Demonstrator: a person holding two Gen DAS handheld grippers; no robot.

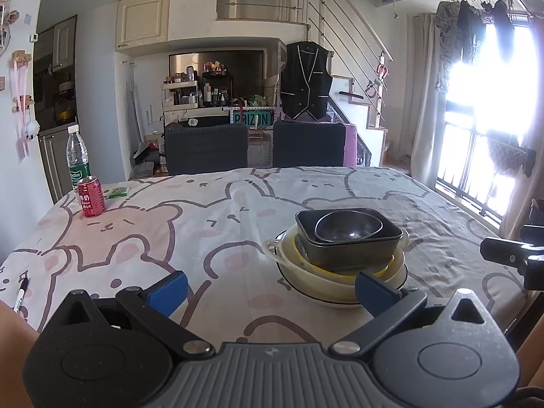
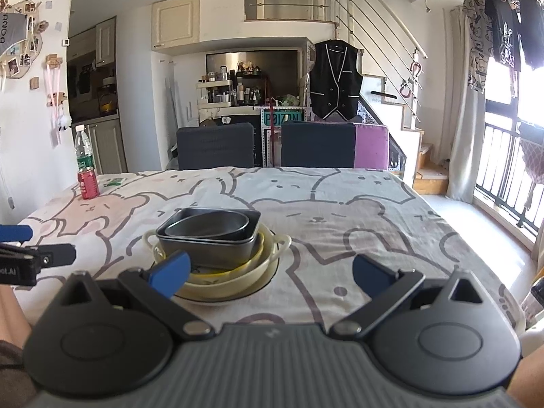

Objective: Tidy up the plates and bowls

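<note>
One stack of dishes stands on the table. A dark round bowl (image 1: pixel 348 229) sits in dark square dishes (image 1: pixel 353 250), on a yellow bowl, a cream handled bowl (image 1: pixel 306 273) and a white plate (image 1: pixel 335 301). The stack also shows in the right wrist view, with the dark dishes (image 2: pixel 207 236) above the cream bowl (image 2: pixel 238 280). My left gripper (image 1: pixel 272 289) is open and empty, near and left of the stack. My right gripper (image 2: pixel 270 273) is open and empty, near and right of the stack.
A red can (image 1: pixel 91 196), a water bottle (image 1: pixel 77 158) and a green packet (image 1: pixel 119 191) stand at the table's far left corner. A marker (image 1: pixel 21 293) lies at the left edge. Two dark chairs (image 1: pixel 207 149) stand behind the table. A window railing is at right.
</note>
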